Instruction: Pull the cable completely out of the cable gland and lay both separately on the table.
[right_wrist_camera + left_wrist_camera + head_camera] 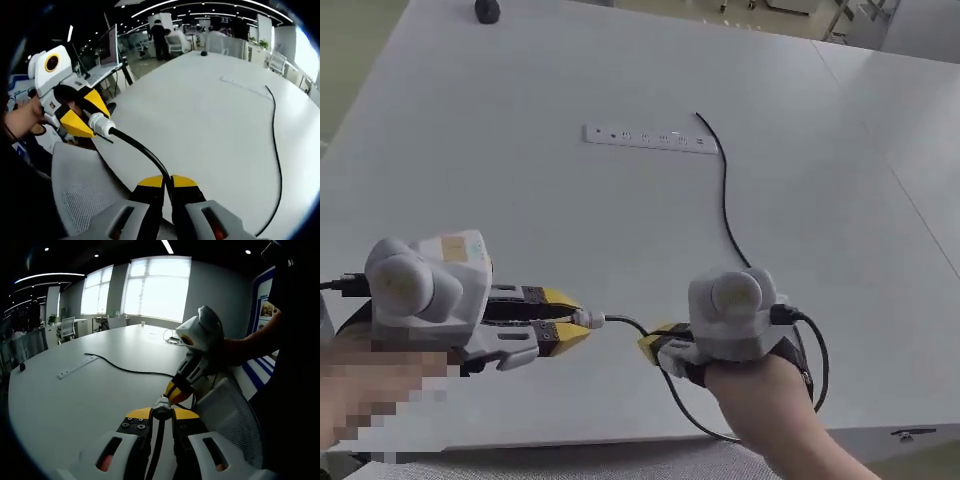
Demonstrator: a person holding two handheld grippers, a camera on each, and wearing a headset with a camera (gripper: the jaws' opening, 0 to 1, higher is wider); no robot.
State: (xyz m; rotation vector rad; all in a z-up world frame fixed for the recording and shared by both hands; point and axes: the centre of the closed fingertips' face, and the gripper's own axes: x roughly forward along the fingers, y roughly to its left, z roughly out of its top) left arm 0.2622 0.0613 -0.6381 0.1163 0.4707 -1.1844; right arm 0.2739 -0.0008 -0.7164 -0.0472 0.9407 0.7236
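Left gripper [568, 322] clamped tight on white cable gland [587, 320], near front edge of table [500, 200]; right gripper [652, 346] pinched shut on black cable [725, 200] just beside gland; cable seated in gland; rest trailed across table toward power strip [650, 138].

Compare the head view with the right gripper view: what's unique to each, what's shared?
The head view adds the hand holding the right gripper, seen from above. The right gripper view adds a mesh chair back under the left gripper and a person standing far off. Both show the left gripper shut on the white cable gland, the black cable running from it into the right gripper's shut jaws, and the power strip on the white table.
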